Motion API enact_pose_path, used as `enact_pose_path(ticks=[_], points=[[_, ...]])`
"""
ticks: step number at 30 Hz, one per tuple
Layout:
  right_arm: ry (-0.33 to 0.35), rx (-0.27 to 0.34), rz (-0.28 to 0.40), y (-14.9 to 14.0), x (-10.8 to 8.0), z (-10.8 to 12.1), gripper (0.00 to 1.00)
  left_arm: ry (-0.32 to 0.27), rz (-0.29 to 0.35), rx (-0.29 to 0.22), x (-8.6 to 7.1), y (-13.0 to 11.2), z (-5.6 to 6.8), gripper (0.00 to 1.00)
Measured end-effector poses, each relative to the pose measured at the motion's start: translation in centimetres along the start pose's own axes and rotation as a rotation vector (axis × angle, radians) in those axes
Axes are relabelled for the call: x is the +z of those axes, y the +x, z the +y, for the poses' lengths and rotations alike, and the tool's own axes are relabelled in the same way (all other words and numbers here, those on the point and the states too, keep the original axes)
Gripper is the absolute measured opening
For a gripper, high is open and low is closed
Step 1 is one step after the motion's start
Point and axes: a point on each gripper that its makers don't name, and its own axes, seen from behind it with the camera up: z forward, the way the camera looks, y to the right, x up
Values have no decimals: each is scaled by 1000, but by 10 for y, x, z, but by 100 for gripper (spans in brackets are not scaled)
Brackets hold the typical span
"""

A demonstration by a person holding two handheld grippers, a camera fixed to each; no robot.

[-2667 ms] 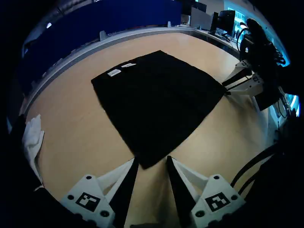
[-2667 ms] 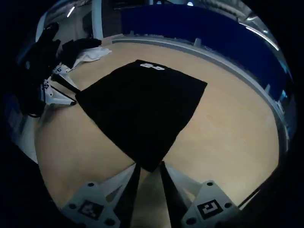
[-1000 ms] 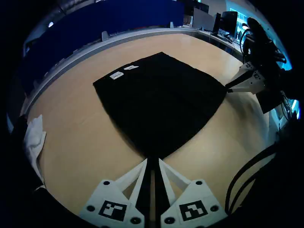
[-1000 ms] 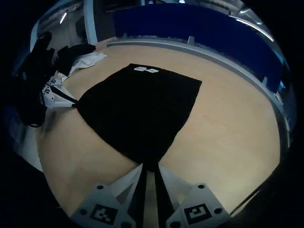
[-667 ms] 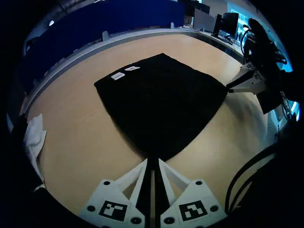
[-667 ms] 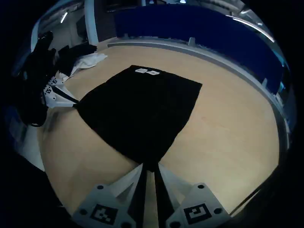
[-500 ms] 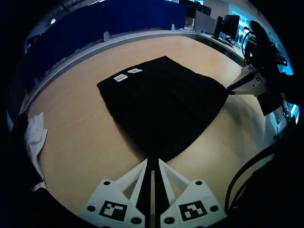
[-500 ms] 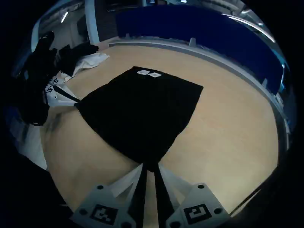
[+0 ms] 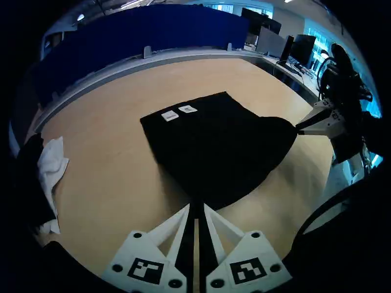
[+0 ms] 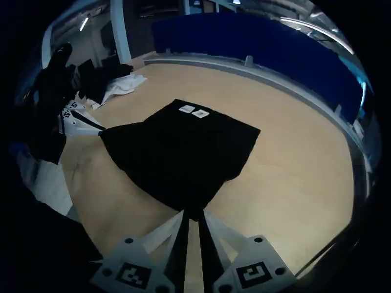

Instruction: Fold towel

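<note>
A black towel (image 9: 215,146) lies on the wooden table (image 9: 107,195), with two white labels (image 9: 169,115) near its far edge. In the left gripper view my left gripper (image 9: 196,207) is shut on the towel's near corner. To the right, my right gripper (image 9: 298,128) pinches the neighbouring corner. In the right gripper view the same towel (image 10: 181,151) spreads ahead, and my right gripper (image 10: 192,215) is shut on its near corner. At the left there, my left gripper (image 10: 100,129) holds the other corner. The edge between both corners is raised off the table and sags.
A crumpled white cloth (image 9: 51,166) and dark clothes lie at the table's left edge, with that white cloth (image 10: 119,84) at the far left in the right gripper view. A blue partition (image 9: 146,29) runs behind the table. Monitors (image 9: 293,46) stand at the back right.
Both grippers went from open to shut on the towel's corners. Since then they have lifted, and the held edge has risen and moved toward the labelled far edge.
</note>
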Motion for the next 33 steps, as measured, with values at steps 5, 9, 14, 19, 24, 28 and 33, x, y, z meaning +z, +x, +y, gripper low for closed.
enact_pose_path(ticks=[5, 9, 14, 19, 24, 28, 33], points=[[15, 15, -9, 2, -17, -8, 13, -13, -11, -32, -19, -2, 8, 5], [26, 24, -14, 4, -31, -15, 13, -23, -20, -53, -31, -4, 14, 5], [30, 27, -25, 4, -45, -21, 13, -27, -16, -79, -45, -3, 19, 5], [36, 43, -33, 2, -53, -26, 13, -38, -13, -104, -57, -3, 24, 5], [40, 54, -36, 3, -53, -28, 13, -42, -13, -128, -61, -3, 24, 5], [36, 55, -41, 7, -50, -24, 13, -44, -7, -151, -60, 3, 21, 5], [31, 57, -40, 18, -43, -16, 13, -42, 7, -183, -55, 16, 14, 5]])
